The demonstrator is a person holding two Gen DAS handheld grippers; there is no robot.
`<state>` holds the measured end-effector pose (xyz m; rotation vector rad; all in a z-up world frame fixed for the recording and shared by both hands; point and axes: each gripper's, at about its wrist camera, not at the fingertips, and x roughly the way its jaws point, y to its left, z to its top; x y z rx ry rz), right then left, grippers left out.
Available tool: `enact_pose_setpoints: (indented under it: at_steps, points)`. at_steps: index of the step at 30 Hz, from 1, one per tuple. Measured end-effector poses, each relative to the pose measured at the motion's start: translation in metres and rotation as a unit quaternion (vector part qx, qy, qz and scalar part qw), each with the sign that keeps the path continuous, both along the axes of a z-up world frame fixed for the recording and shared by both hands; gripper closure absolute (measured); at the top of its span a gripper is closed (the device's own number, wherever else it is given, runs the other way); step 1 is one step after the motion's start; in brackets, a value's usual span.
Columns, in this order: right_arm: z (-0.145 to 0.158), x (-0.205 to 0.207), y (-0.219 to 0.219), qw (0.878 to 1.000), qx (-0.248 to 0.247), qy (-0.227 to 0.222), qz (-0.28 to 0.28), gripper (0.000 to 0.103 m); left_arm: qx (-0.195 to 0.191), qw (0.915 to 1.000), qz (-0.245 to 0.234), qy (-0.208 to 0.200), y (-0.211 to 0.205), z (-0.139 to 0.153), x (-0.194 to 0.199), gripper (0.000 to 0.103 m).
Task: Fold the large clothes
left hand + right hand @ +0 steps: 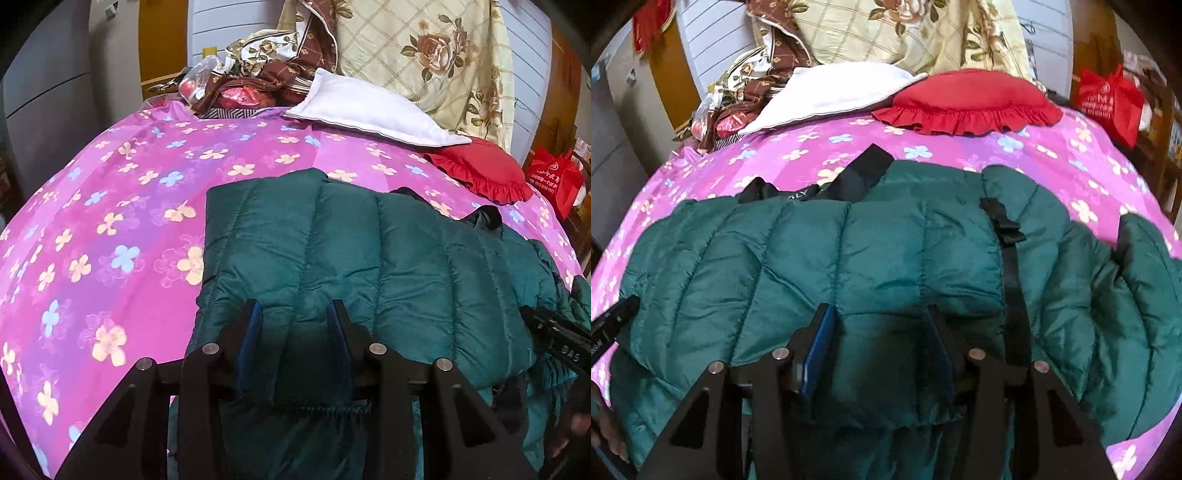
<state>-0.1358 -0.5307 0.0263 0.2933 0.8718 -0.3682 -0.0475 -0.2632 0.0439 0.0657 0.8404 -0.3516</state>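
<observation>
You face a bed spread with a pink floral sheet (pixel 110 206). At its head lie a white pillow (pixel 365 107) and, just beside it, a red frilled cushion (pixel 967 99). A cream rose-print quilt (pixel 424 51) hangs against the white panelled wall (pixel 713 33) behind. A brown patterned bundle (pixel 266 59) is heaped at the left corner. A red bag (pixel 554 177) sits off to the right. Daylight is soft and even.

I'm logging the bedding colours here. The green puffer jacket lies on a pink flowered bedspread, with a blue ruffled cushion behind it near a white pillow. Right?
Not quite: the ruffled cushion is red, not blue, as the right wrist view shows. The rest holds: the green puffer jacket lies on the pink flowered bedspread, with the white pillow nearby.
</observation>
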Motion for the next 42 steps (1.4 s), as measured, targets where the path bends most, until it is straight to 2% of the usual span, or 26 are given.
enact_pose_setpoints:
  at_steps: [3, 6, 8, 11, 14, 16, 20, 29, 35, 42]
  points:
    - [0.011, -0.005, 0.003, 1.0, -0.002, 0.013, 0.005, 0.051, 0.001, 1.0, 0.001, 0.0, -0.001, -0.003, 0.0, 0.083]
    - [0.024, -0.027, 0.007, 1.0, -0.002, -0.006, 0.005, 0.049, 0.004, 1.0, 0.0, -0.004, -0.002, -0.005, -0.001, 0.082]
    - [0.015, -0.032, 0.004, 1.0, -0.004, 0.009, -0.001, 0.047, 0.006, 1.0, -0.003, -0.004, -0.004, -0.006, -0.001, 0.081]
    - [0.002, -0.032, 0.0, 1.0, 0.004, 0.007, 0.004, 0.047, 0.008, 0.9999, -0.005, -0.003, -0.003, -0.005, -0.002, 0.081]
    - [0.009, -0.031, 0.004, 1.0, -0.002, 0.023, 0.0, 0.047, 0.015, 0.9999, -0.003, 0.001, 0.001, 0.004, -0.009, 0.081]
    - [0.019, -0.04, 0.008, 1.0, 0.005, 0.014, -0.006, 0.045, 0.016, 0.9999, 0.0, -0.001, 0.005, 0.011, -0.016, 0.081]
    - [0.03, -0.061, 0.017, 1.0, 0.01, -0.002, -0.005, 0.031, 0.007, 0.9999, -0.001, -0.014, 0.015, 0.028, -0.038, 0.081]
    - [0.048, -0.109, 0.036, 1.0, 0.015, -0.02, -0.006, 0.03, 0.021, 0.9987, 0.002, -0.047, 0.02, 0.061, -0.095, 0.081]
    - [0.069, -0.142, 0.047, 0.999, 0.009, -0.042, -0.008, 0.027, -0.012, 0.9981, -0.022, -0.057, 0.015, 0.082, -0.134, 0.08]
    - [0.09, -0.176, 0.051, 0.998, -0.003, -0.055, -0.013, 0.025, -0.019, 0.9951, -0.034, -0.091, 0.002, 0.116, -0.175, 0.081]
